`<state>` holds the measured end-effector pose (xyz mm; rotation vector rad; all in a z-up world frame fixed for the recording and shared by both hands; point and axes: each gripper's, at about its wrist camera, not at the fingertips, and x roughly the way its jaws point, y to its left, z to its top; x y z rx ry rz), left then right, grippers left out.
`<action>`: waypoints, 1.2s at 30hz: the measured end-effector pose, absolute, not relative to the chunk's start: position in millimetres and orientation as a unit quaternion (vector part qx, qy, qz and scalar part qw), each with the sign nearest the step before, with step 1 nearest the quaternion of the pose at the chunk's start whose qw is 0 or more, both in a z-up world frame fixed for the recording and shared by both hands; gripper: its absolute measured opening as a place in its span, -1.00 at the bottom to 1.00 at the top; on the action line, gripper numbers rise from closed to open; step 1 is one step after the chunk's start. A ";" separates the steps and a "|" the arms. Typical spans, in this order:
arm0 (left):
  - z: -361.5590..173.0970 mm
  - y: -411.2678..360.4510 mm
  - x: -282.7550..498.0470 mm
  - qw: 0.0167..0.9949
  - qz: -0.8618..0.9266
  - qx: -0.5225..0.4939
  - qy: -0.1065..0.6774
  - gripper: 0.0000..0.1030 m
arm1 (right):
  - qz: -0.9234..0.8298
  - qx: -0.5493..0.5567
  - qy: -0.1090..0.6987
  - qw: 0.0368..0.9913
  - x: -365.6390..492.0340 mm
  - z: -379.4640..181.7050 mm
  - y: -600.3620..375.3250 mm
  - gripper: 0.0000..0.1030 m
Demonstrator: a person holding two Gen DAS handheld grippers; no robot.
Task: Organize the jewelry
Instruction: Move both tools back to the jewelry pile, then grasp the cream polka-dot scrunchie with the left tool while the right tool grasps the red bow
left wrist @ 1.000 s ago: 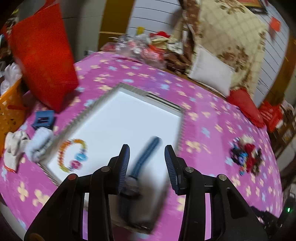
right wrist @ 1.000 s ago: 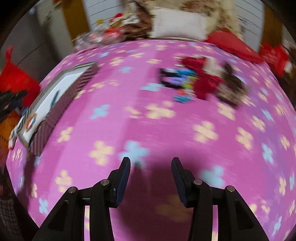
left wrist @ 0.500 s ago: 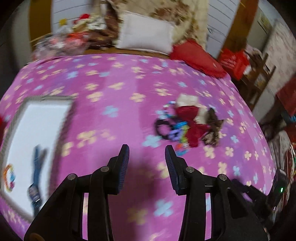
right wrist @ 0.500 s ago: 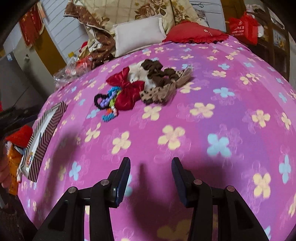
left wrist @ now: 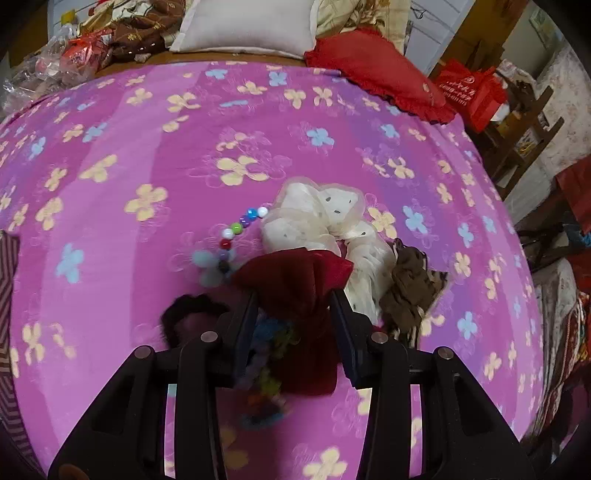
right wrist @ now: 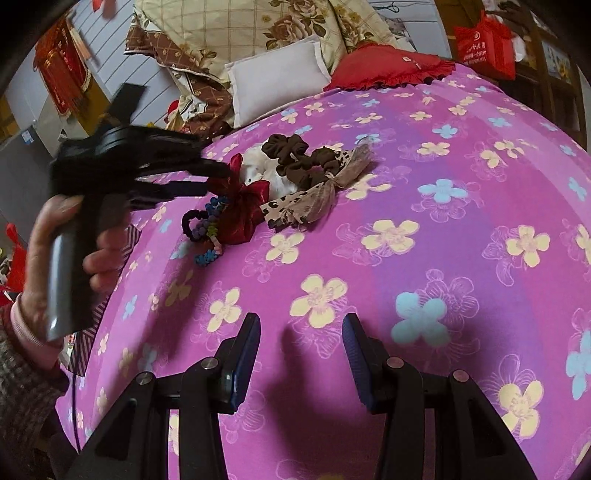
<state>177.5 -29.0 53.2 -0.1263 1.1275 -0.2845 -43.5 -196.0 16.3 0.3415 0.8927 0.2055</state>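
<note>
A pile of hair accessories lies on the pink flowered bedspread (left wrist: 147,140). My left gripper (left wrist: 295,317) points down over it, open, with a dark red velvet bow (left wrist: 295,280) in the gap between its fingers. I cannot see the pads pressing on it. Around the bow lie a cream dotted scrunchie (left wrist: 317,218), a coloured bead bracelet (left wrist: 240,225), a brown scrunchie (left wrist: 410,284) and a black hair tie (left wrist: 184,310). The right wrist view shows the left gripper (right wrist: 218,177), held by a hand (right wrist: 48,258), at the red bow (right wrist: 243,206). My right gripper (right wrist: 301,350) hovers open over bare bedspread, nothing between its fingers.
The striped wall of the tray box (left wrist: 5,280) shows at the far left edge. A leopard-print bow (right wrist: 314,199) lies beside the pile. At the head of the bed are a white pillow (left wrist: 247,26) and a red cushion (left wrist: 373,70). A red bag (left wrist: 469,92) and wooden shelves stand to the right.
The left gripper swept right from the white tray, where a blue watch and a bead bracelet lie, to the accessory pile and lowered over the red bow. It has entered the right wrist view.
</note>
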 end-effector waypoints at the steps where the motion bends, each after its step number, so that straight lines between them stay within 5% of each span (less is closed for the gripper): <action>1: 49.9 -33.0 177.8 0.831 -0.137 -0.057 0.536 -0.30 | 0.098 0.163 0.430 0.882 -44.4 15.2 -196.4 -0.14; 3: 48.8 -39.1 173.6 0.828 -0.148 -0.048 0.538 -0.87 | 0.094 0.161 0.433 0.882 -46.0 13.4 -196.9 -0.14; 6: 60.7 -37.4 156.8 0.837 -0.147 -0.032 0.526 -0.95 | 0.087 0.159 0.437 0.881 -48.3 11.6 -198.7 -0.14; 18: 110.1 41.5 60.4 0.868 -0.166 -0.041 0.466 -0.94 | 0.087 0.138 0.442 0.882 -50.9 31.9 -170.2 -0.14; 24: 85.1 68.9 54.1 0.864 -0.135 -0.025 0.485 -0.49 | 0.083 0.121 0.439 0.886 -16.0 44.5 -153.2 -0.06; 36: 46.3 111.7 70.9 0.851 -0.125 -0.087 0.502 -0.49 | 0.101 0.020 0.457 0.883 112.5 34.7 -98.6 -0.06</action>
